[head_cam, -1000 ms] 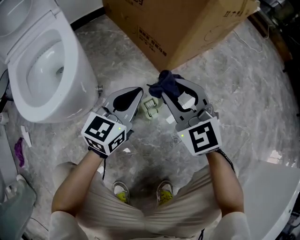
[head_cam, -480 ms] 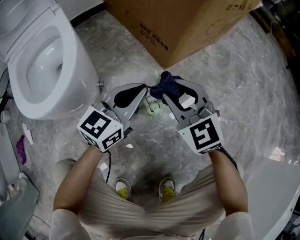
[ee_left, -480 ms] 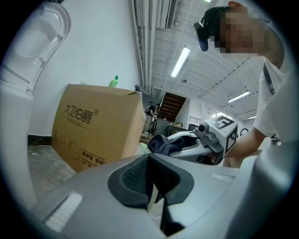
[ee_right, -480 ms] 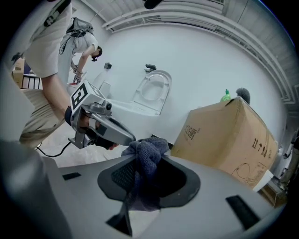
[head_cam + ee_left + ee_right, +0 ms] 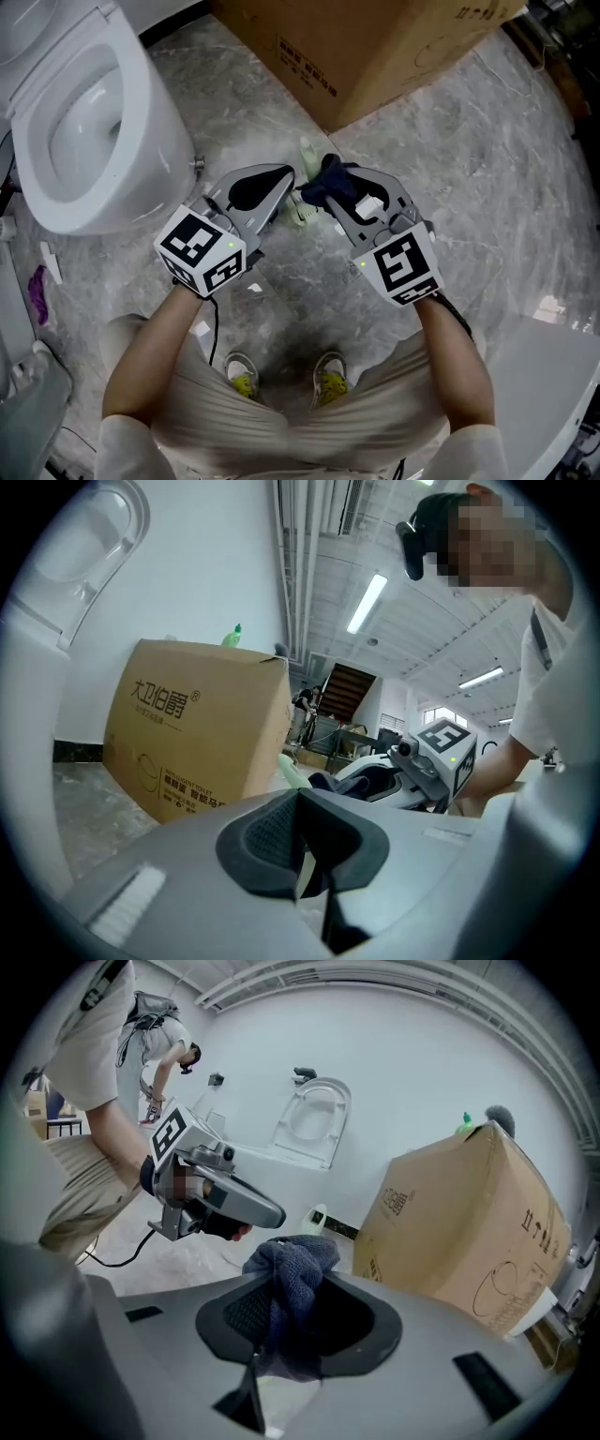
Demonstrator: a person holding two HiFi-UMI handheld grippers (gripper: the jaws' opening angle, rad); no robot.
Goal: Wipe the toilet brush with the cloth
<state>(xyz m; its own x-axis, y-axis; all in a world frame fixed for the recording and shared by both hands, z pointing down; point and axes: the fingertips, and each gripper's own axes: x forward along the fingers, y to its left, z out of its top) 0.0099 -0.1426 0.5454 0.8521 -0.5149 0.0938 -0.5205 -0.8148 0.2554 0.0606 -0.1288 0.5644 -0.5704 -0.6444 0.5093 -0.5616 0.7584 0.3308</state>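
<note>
The right hand-held gripper (image 5: 281,1326) clamps the dark blue cloth (image 5: 334,176) beside the pale green toilet brush (image 5: 306,151), the left hand-held gripper (image 5: 302,847) is closed on nothing, and wiping looks barely begun.

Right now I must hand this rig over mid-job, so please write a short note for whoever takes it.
Left gripper: jaws together, nothing between them.
Right gripper: shut on the dark blue knitted cloth.
The pale green plastic toilet brush stands on the grey marble floor just ahead of both gripper tips, close beside the cloth; whether they touch cannot be told.
Done: the cloth is in the jaws.
Left: wipe the brush with it.
</note>
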